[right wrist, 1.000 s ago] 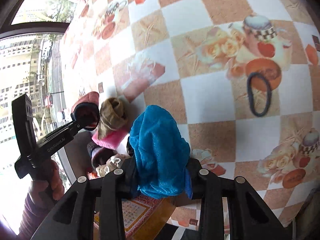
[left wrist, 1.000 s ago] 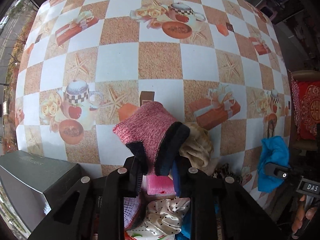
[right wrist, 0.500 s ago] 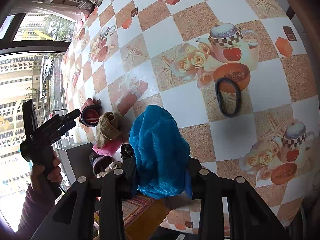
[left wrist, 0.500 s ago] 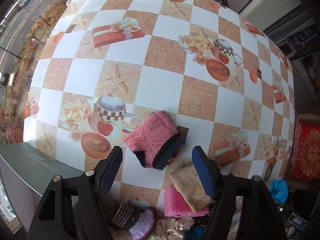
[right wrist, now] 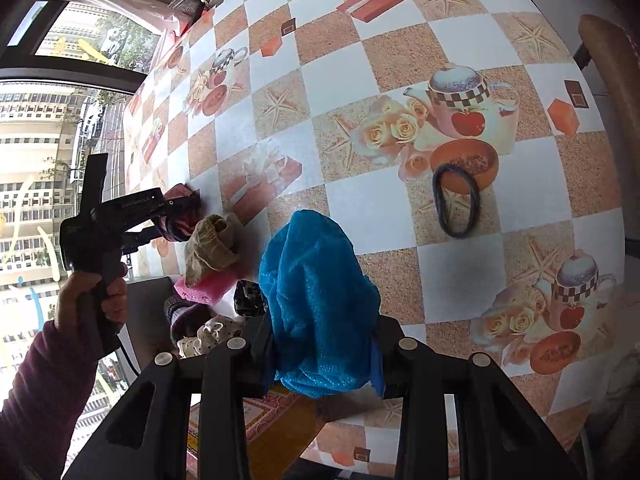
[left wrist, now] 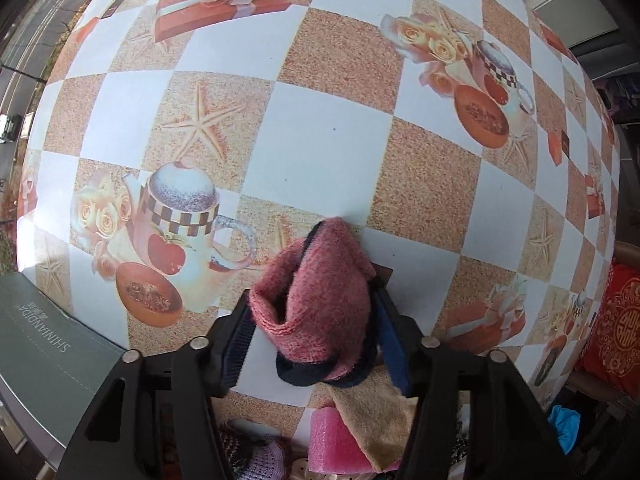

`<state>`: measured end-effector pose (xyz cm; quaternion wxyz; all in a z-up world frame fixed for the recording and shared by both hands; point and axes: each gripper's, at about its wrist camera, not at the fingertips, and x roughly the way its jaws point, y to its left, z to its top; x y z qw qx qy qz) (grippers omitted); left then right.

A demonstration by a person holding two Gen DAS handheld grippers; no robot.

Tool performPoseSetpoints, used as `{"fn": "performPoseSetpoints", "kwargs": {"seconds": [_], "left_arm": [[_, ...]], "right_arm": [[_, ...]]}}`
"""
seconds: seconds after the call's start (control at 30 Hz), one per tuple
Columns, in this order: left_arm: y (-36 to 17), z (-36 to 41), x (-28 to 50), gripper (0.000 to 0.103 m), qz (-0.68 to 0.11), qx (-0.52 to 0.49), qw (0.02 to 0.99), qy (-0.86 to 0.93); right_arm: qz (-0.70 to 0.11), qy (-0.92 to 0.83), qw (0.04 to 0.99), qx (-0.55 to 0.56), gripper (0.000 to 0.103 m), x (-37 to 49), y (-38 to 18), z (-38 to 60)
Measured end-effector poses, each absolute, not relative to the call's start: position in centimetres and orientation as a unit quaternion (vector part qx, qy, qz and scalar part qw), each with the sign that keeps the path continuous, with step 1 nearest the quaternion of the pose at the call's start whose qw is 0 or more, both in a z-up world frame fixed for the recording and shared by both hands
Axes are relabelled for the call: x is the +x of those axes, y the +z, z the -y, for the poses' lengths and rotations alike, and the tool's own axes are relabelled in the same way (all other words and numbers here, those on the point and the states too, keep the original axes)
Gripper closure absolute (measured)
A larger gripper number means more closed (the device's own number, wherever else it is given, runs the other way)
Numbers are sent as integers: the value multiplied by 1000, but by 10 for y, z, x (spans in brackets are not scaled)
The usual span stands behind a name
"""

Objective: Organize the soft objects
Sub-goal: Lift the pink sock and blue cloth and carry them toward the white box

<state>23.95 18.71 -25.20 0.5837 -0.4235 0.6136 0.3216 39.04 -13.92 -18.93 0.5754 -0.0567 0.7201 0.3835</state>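
Left wrist: pink knit sock (left wrist: 320,312) between closing left gripper (left wrist: 316,336) fingers.

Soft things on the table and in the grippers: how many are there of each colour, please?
pink: 2, knit sock and foam block
blue cloth: 1
tan cloth: 1
purple knit piece: 1
cream dotted scrunchie: 1
dark: 2, hair band and patterned piece
Total: 8
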Motion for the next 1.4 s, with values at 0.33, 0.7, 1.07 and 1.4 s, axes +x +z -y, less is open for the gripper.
{"fn": "performPoseSetpoints", "kwargs": {"seconds": [0.33, 0.7, 1.07, 1.4], "left_arm": [[-209, -154, 266, 81, -600, -329, 656, 320], [-159, -117, 198, 81, -586, -281, 694, 310], [-123, -70, 135, 81, -576, -283, 709, 292], [-117, -25, 96, 81, -584, -280, 716, 260]], "right_arm": [[-702, 392, 591, -69, 66, 382, -173, 131], [-675, 450, 576, -103, 66, 336, -142, 82], [-653, 488, 560, -149, 66, 271, -114, 52], [-644, 498, 553, -180, 66, 221, -99, 56]]}}
